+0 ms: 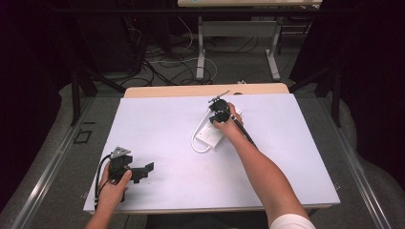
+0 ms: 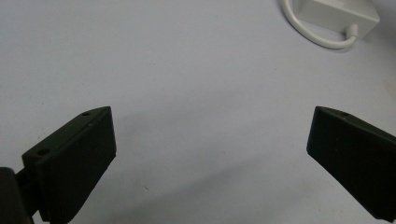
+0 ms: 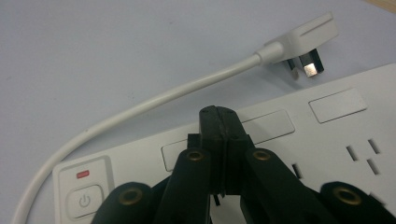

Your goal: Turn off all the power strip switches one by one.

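A white power strip (image 1: 210, 135) (image 3: 322, 140) lies near the middle of the table, its white cable (image 3: 154, 100) curling round to a white plug (image 3: 303, 39) that rests on the tabletop beside it. My right gripper (image 1: 218, 113) (image 3: 219, 114) hovers just over the strip's top face, jaws pressed together with nothing between them. The strip's power button (image 3: 84, 201) with a red light sits at one end. My left gripper (image 1: 143, 171) (image 2: 210, 154) stands open near the front left of the table, over bare surface. A corner of the power strip (image 2: 341, 14) and its cable loop appear far ahead of it.
The white tabletop (image 1: 167, 124) has a wooden strip along its far edge (image 1: 205, 89). Beyond it, cables lie on the floor around another table's legs (image 1: 200, 52). Metal rails run along both sides of the table.
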